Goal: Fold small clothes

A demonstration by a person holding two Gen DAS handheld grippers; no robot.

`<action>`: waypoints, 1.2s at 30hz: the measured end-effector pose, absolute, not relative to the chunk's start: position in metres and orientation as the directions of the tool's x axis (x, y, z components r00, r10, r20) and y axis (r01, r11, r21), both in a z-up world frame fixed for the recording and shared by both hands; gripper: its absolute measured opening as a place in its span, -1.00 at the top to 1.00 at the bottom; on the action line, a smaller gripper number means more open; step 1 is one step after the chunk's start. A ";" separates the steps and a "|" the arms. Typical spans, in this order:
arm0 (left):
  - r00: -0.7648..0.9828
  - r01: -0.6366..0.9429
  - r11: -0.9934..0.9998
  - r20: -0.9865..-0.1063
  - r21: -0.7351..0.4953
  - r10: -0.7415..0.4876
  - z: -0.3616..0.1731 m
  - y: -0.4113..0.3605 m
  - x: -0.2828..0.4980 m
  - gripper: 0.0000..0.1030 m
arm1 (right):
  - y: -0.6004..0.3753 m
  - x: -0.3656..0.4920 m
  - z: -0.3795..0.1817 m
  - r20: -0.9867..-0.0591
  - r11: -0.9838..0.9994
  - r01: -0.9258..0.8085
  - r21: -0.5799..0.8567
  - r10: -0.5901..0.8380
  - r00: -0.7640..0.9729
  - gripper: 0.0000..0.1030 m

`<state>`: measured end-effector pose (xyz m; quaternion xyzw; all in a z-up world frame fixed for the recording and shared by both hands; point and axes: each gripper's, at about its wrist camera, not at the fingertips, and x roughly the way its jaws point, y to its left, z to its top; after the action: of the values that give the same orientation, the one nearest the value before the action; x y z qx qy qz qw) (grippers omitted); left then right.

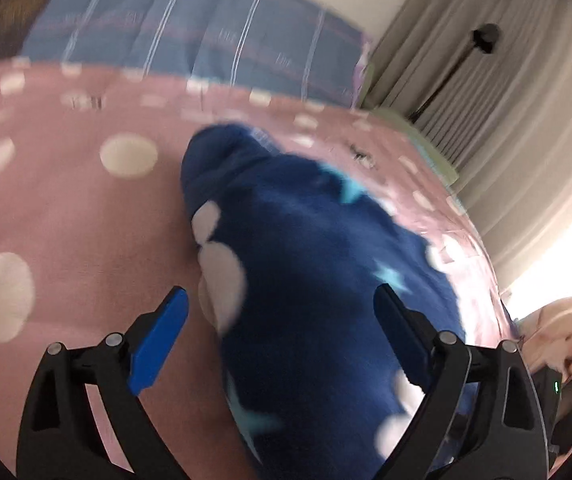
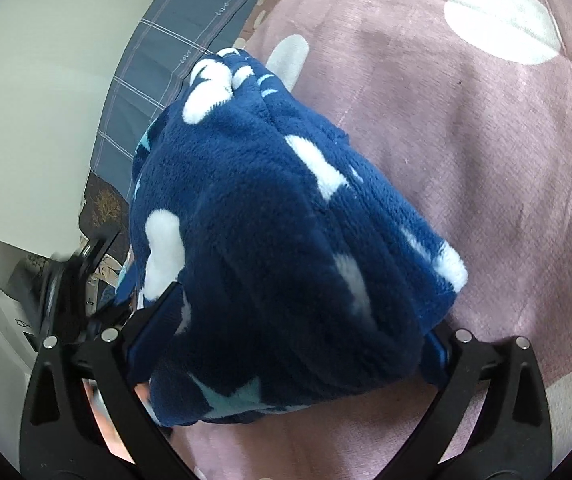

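Both grippers frame a bunched navy fleece garment (image 2: 269, 216) on the pink polka-dot blanket (image 1: 65, 208): the left gripper (image 1: 281, 300) spread wide around it, while the right gripper (image 2: 286, 320) has fleece bulging between its parted fingers, grip unclear.

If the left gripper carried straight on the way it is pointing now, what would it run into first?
Most likely the navy fleece garment: it fills the gap between the open fingers of the left gripper and stretches ahead over the pink spotted blanket. Motion blur leaves depth uncertain.

Left claw (image 1: 281, 304) spread wide; right claw (image 2: 286, 344) likewise.
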<state>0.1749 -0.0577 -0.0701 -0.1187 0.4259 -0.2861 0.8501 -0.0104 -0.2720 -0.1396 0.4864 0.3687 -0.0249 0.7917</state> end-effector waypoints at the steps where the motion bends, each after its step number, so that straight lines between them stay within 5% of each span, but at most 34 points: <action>1: 0.433 0.389 0.796 -0.671 -0.463 -0.602 -0.079 -0.062 0.192 -0.87 | -0.271 -0.011 -0.140 -0.608 0.527 0.399 0.750 0.315 0.729 -0.96; 10: 0.328 0.409 0.768 -0.705 -0.493 -0.628 -0.106 -0.090 0.272 -0.97 | -0.266 -0.006 -0.139 -0.613 0.533 0.405 0.743 0.298 0.732 -0.96; 15: 0.380 0.496 0.750 -0.667 -0.438 -0.641 -0.087 -0.093 0.266 0.08 | -0.262 0.007 -0.116 -0.631 0.680 0.338 0.650 0.236 0.739 -0.37; 17: 0.423 0.533 0.755 -0.652 -0.382 -0.629 -0.068 -0.095 0.258 0.17 | -0.256 0.015 -0.100 -0.639 0.765 0.297 0.571 0.187 0.746 -0.14; 22: 0.572 0.546 0.771 -0.526 -0.328 -0.629 0.011 -0.068 0.264 0.19 | -0.262 0.067 -0.048 -0.591 0.899 0.162 0.406 0.124 0.797 -0.02; 27: 0.727 0.465 0.854 -0.450 -0.232 -0.518 0.083 -0.034 0.310 0.19 | -0.280 0.186 0.007 -0.534 0.926 -0.026 0.378 0.241 0.810 -0.02; 36: 0.848 0.225 0.957 -0.446 -0.184 -0.285 0.099 0.029 0.441 0.18 | -0.244 0.414 0.062 -0.518 0.931 -0.203 0.303 0.340 0.785 -0.02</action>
<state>0.4409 0.0292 0.0991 -0.0625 0.2409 -0.1331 0.9593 0.4142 -0.2440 0.0620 0.1163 0.2943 0.1446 0.9375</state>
